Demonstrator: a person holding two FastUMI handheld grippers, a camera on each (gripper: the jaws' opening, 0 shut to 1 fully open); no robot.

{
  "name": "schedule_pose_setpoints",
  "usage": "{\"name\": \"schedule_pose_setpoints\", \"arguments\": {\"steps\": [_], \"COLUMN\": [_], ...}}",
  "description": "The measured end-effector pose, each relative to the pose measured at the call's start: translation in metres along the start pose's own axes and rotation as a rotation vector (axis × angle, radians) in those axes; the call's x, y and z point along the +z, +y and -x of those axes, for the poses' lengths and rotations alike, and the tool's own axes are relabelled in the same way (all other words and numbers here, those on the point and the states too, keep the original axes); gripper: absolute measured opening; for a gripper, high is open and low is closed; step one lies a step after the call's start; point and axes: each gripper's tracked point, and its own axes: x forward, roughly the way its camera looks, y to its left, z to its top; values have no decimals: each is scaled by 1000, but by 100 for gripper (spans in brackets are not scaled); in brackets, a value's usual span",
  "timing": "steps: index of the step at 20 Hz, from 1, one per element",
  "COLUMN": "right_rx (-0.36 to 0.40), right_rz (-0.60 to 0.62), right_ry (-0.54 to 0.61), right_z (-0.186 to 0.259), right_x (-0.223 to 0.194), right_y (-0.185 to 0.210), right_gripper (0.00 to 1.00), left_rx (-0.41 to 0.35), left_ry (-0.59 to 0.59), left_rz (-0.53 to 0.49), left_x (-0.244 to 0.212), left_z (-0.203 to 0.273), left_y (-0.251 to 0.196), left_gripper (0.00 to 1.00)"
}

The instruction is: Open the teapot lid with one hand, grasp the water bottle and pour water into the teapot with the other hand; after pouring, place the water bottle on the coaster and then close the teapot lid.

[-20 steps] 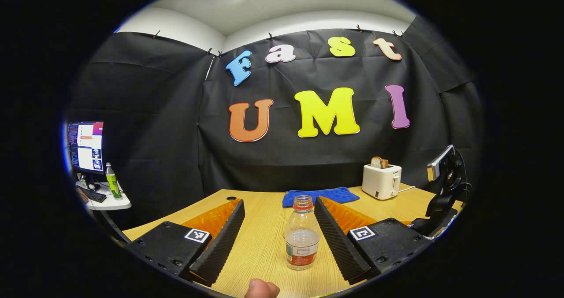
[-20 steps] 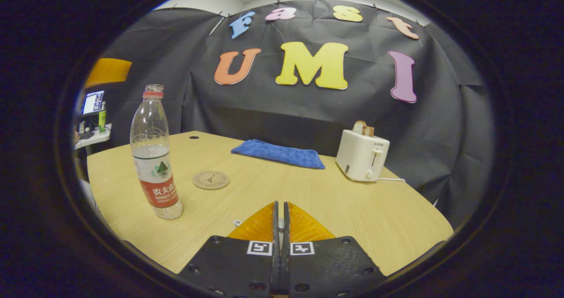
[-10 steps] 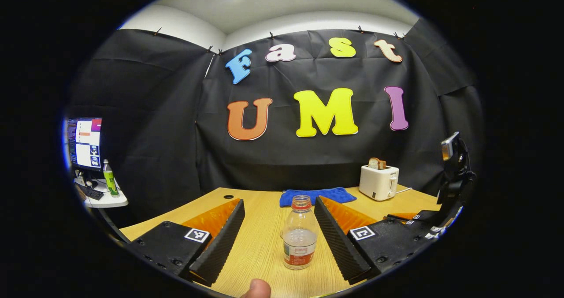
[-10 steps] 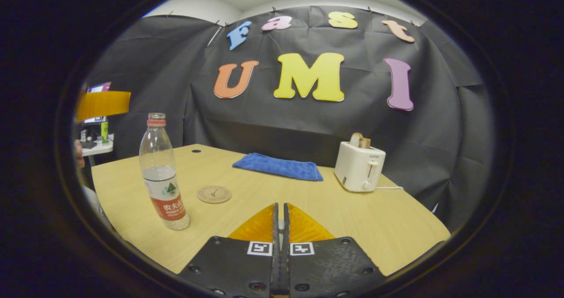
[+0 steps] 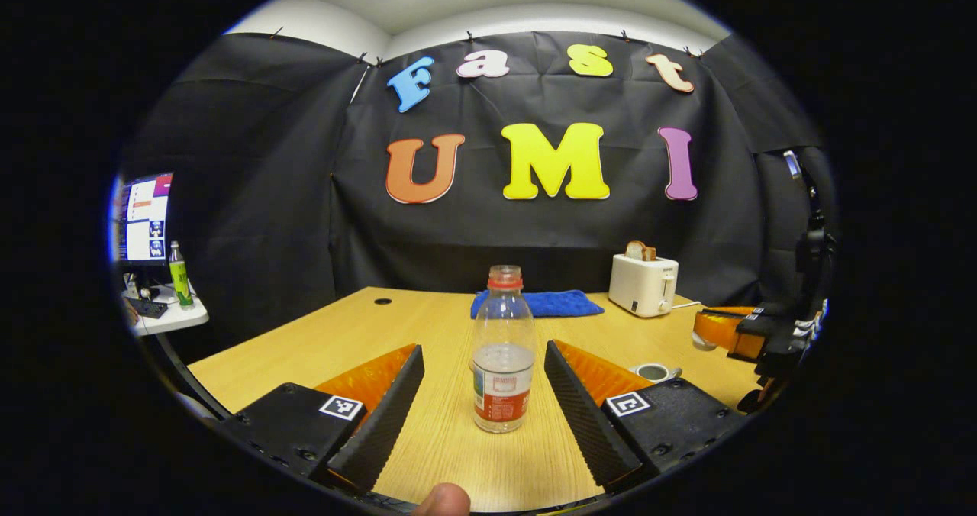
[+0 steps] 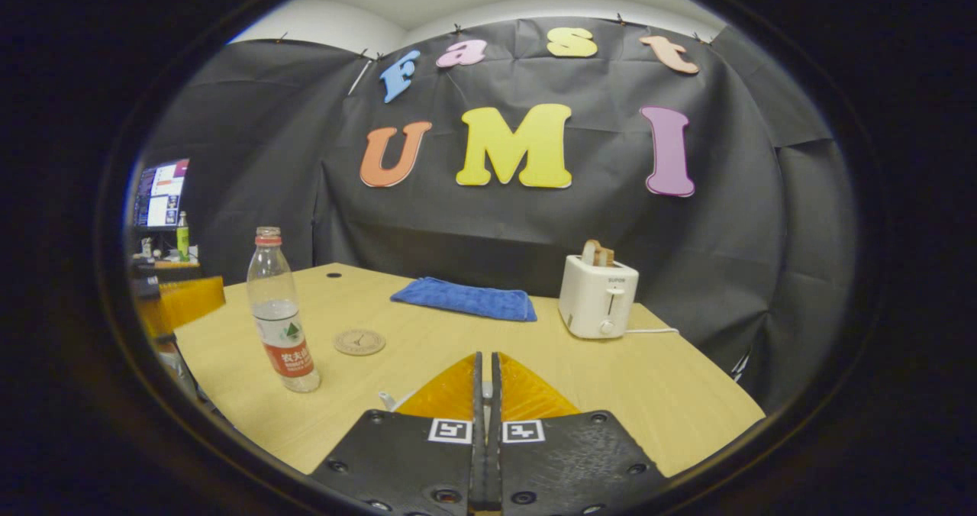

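Moved my left gripper (image 5: 482, 378) closer, so the water bottle (image 5: 502, 350) now stands upright on the surface (image 5: 328, 340) between its wide-open fingers, untouched. Right gripper (image 6: 485, 382) fingers look pressed together.

The left hand-held gripper (image 5: 481, 394) is level, its 2 fingers (image 5: 382, 417) spread wide apart, with a fingertip of the person's hand (image 5: 443, 499) at the bottom edge. The right hand-held gripper (image 6: 485, 382) is level too, its 2 fingers pressed together, nothing visible between them.

No legible text — labels too small
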Motion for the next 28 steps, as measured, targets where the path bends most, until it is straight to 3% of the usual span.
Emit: {"name": "schedule_pose_setpoints", "arguments": {"steps": [9, 17, 24, 28], "right_rx": [-37, -44, -30, -22], "right_rz": [-4, -8, -5, -7], "right_ry": [34, 45, 47, 41], "right_z": [3, -1, -1, 0], "right_x": [-15, -17, -18, -16], "right_y": [-29, -37, -33, -32], "right_gripper": [0, 0, 0, 0], "left_rx": [-18, -23, -30, -15], "left_ry": [149, 180, 193, 222], "left_rz": [61, 23, -20, -106], "left_x": [-62, -72, -73, -68], "left_z": [-38, -65, -69, -62], "left_y": [-9, -7, -7, -2], "left_gripper": [100, 100, 80, 78]}}
